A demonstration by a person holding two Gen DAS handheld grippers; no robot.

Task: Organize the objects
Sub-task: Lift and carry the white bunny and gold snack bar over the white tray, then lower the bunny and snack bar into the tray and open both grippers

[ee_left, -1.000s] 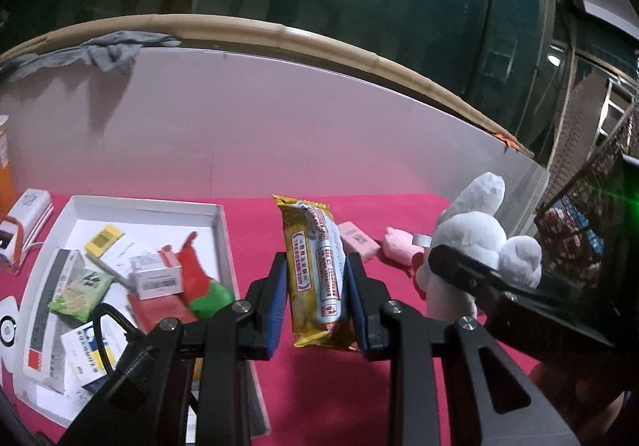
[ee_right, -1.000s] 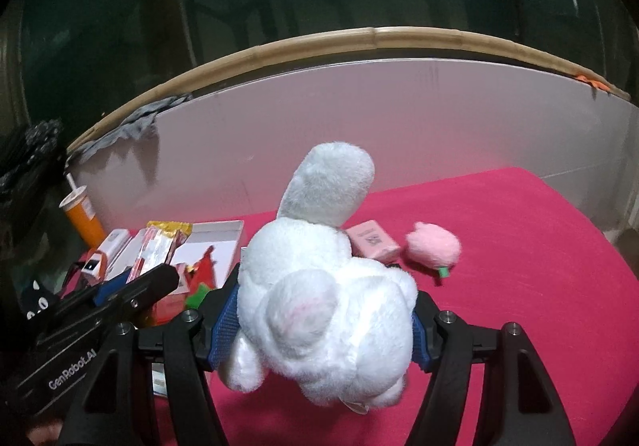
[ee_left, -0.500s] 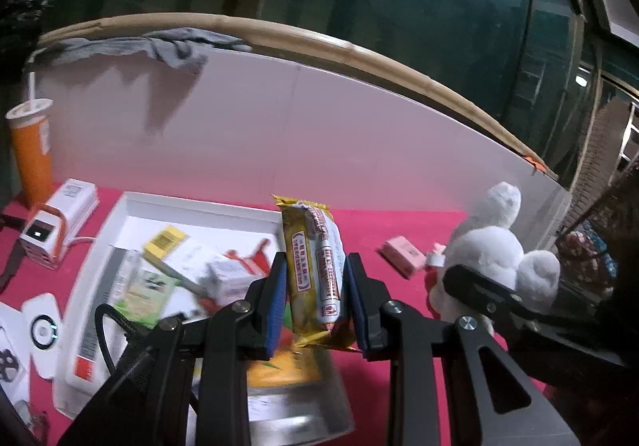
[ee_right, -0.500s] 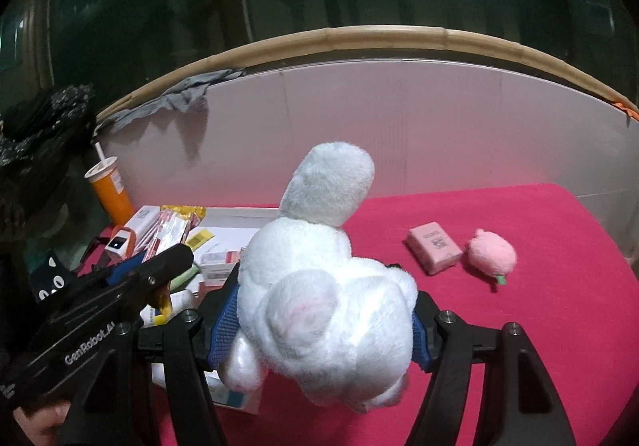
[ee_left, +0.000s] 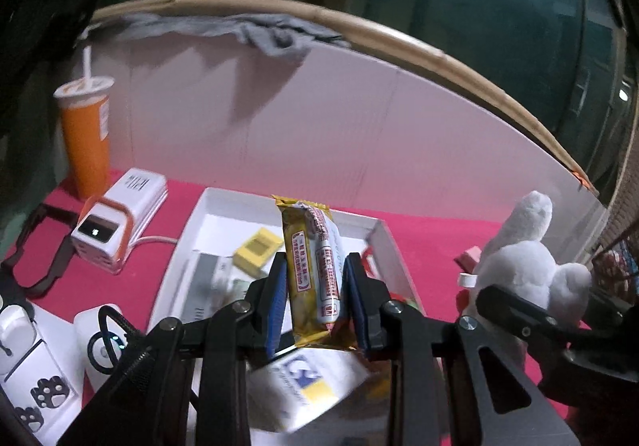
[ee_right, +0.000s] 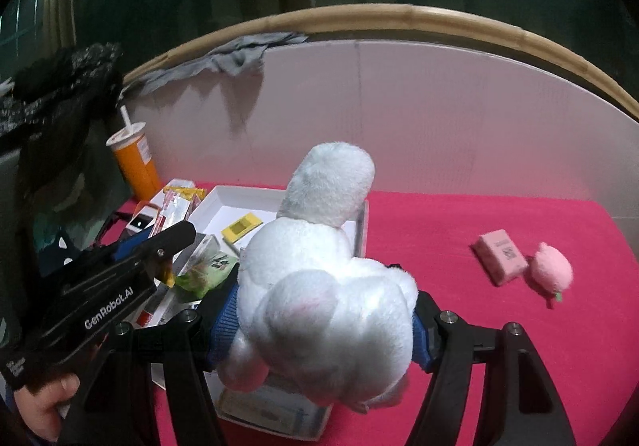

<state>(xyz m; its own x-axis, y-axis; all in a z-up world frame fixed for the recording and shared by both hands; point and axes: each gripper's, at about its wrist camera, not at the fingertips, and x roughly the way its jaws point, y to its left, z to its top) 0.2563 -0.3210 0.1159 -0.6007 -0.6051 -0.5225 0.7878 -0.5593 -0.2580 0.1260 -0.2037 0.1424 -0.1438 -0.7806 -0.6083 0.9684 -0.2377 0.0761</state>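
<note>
Both tools have swung leftward since the earlier frames: the white tray (ee_left: 187, 246) now sits directly under them, and the orange cup (ee_left: 86, 134) and the white-and-orange device (ee_left: 120, 222) have come into the left wrist view.

Far left of the red surface (ee_right: 459, 230): cup with straw, device with its cable, both outside the tray.

Left tool (ee_left: 317, 306): narrowly open, pads clamped on a yellow snack bar (ee_left: 315, 270) held upright, hanging above the tray's near half.

Right tool (ee_right: 325, 322): jaws set wide, pressed into the sides of a white plush rabbit (ee_right: 323, 278), carried over the tray's right edge.

Far right: a pink box (ee_right: 501, 256) and a pink plush ball (ee_right: 553, 272) lie just beside each other on the surface, well apart from the tray, not yet sorted.

Risks, as I judge them:
- Tools ride close together; the left one's body crosses the right wrist view, so a knock could jar either load.
- Rabbit is soft and bulky. Released at the rim, it may roll off or bury small items.
- Bar is slick-wrapped and could slip in the pads.

Tray contents: a yellow packet (ee_right: 241, 226), a green sachet (ee_right: 205, 272), a white-and-blue carton (ee_left: 307, 378), other small boxes too blurred to name. Already crowded.
</note>
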